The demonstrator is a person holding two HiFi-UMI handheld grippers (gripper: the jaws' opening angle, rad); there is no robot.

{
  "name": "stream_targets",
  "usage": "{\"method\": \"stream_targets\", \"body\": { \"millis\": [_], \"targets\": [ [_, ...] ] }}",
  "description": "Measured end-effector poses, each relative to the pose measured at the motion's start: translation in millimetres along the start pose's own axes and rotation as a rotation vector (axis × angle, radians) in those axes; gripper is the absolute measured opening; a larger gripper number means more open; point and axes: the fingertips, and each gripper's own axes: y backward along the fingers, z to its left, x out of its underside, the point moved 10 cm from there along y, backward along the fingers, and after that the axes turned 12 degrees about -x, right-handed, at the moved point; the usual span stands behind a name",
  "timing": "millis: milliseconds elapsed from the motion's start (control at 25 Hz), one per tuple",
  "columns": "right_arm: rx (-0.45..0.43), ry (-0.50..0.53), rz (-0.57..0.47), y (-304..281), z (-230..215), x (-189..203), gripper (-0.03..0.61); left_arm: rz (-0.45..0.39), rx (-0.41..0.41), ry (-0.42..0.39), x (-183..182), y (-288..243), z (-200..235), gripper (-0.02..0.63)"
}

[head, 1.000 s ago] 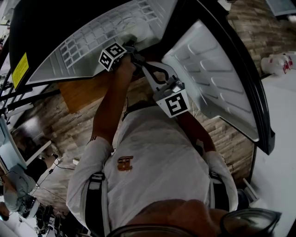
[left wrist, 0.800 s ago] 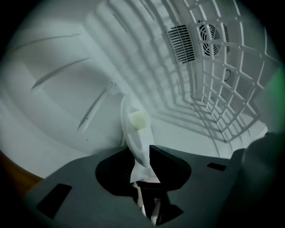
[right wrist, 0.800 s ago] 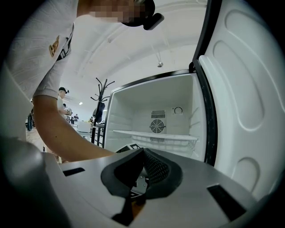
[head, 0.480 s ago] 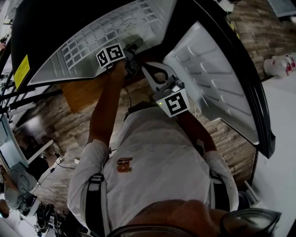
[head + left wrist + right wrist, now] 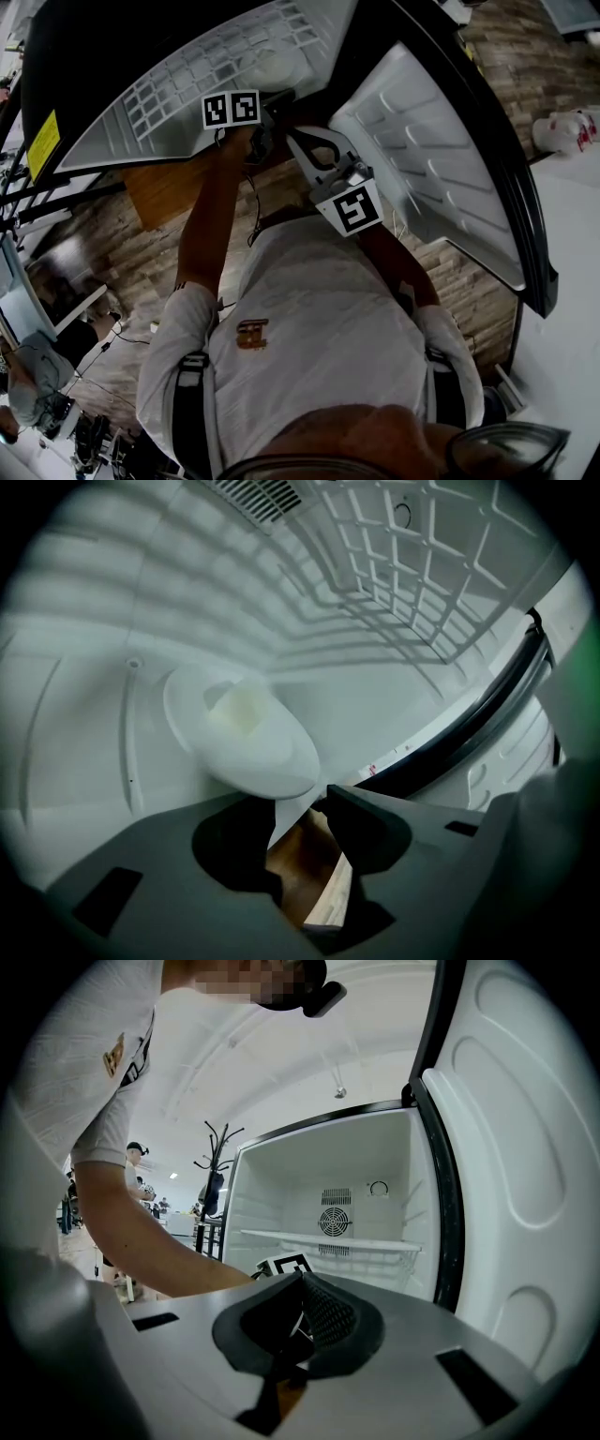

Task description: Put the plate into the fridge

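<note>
Left hand-held gripper [image 5: 298,806], reaching into the fridge [image 5: 403,705]: jaws have just been opening and stand wide apart, with nothing between them. The white plate [image 5: 251,735] lies on the fridge floor just beyond its tips. Right hand-held gripper [image 5: 298,1286], facing the open compartment: jaws together, empty.

The plate [image 5: 251,747] is plain white, as are the fridge [image 5: 84,621] lining and its wire-grid shelf [image 5: 412,564]. The door seal [image 5: 469,738] is black. The left tool [image 5: 300,808] and right tool [image 5: 302,1288] are grey with black pads and black-and-white square markers. The floor [image 5: 141,253] is brown wood planks.
</note>
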Motion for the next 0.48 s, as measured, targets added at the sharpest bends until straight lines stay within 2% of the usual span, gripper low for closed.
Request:
{"method": "stream_targets", "body": {
  "millis": [240, 480],
  "targets": [
    [-0.001, 0.008, 0.0, 3.7, 1.6, -1.0, 0.032, 0.102, 0.006, -0.12, 0.6, 0.2, -4.4, 0.187],
    [-0.01, 0.015, 0.008, 4.5, 3.8, -1.5, 0.032, 0.168, 0.02, -0.201, 8.1, 1.1, -6.1, 0.166]
  ]
}}
